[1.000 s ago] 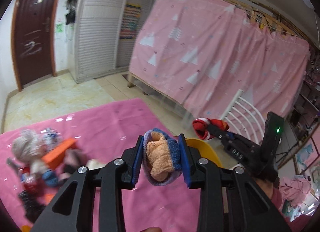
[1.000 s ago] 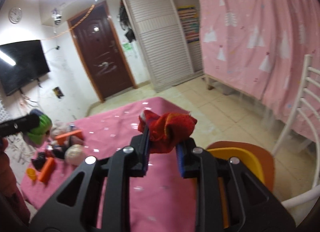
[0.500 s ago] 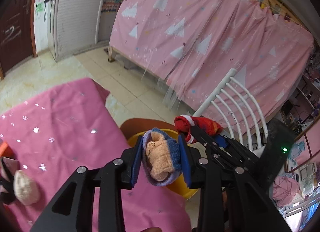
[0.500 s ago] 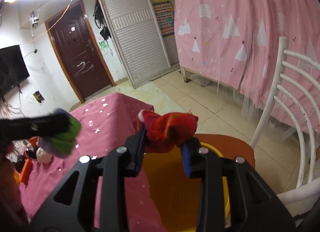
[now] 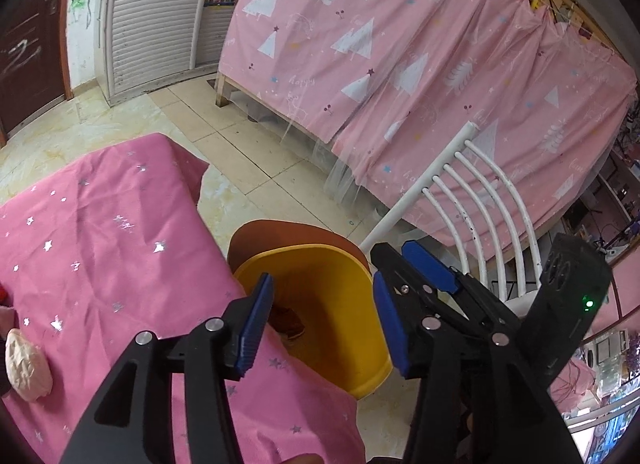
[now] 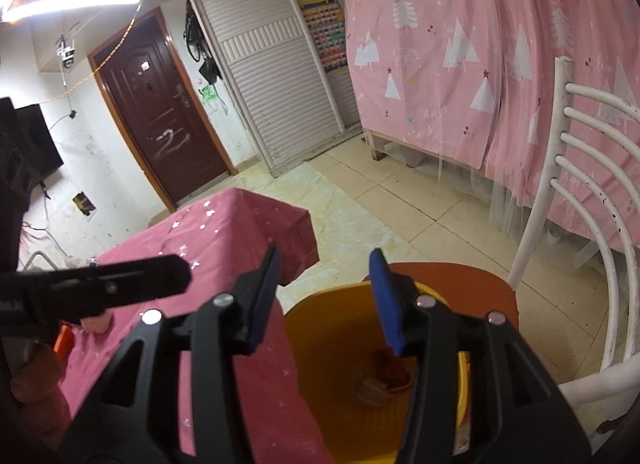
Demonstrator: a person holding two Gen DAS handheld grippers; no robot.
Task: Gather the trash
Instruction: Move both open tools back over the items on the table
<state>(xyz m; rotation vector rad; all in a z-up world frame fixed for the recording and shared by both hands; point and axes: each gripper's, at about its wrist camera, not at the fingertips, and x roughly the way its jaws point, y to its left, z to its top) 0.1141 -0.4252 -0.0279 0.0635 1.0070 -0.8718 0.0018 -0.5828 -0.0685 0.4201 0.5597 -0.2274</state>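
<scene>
A yellow bin (image 5: 340, 264) stands on an orange stool beside the pink-clothed table; it also shows in the right wrist view (image 6: 320, 344). My left gripper (image 5: 320, 324) is open and empty above the bin. My right gripper (image 6: 324, 300) is open and empty above it too, and shows in the left wrist view (image 5: 412, 268). Dropped items lie at the bin's bottom: a red cloth (image 6: 394, 372) and a pale piece (image 6: 372, 390). A small part of them shows in the left wrist view (image 5: 290, 322).
The pink star-print table (image 5: 100, 244) lies to the left, with a pale round item (image 5: 26, 364) at its left edge. A white chair (image 5: 472, 200) stands right of the bin. A pink curtain (image 5: 400, 44) hangs behind. An orange item (image 6: 64, 340) lies on the table.
Both grippers have opened over the yellow bin. The blue and tan plush piece left my left gripper and the red cloth left my right gripper; both now lie in the bin.
</scene>
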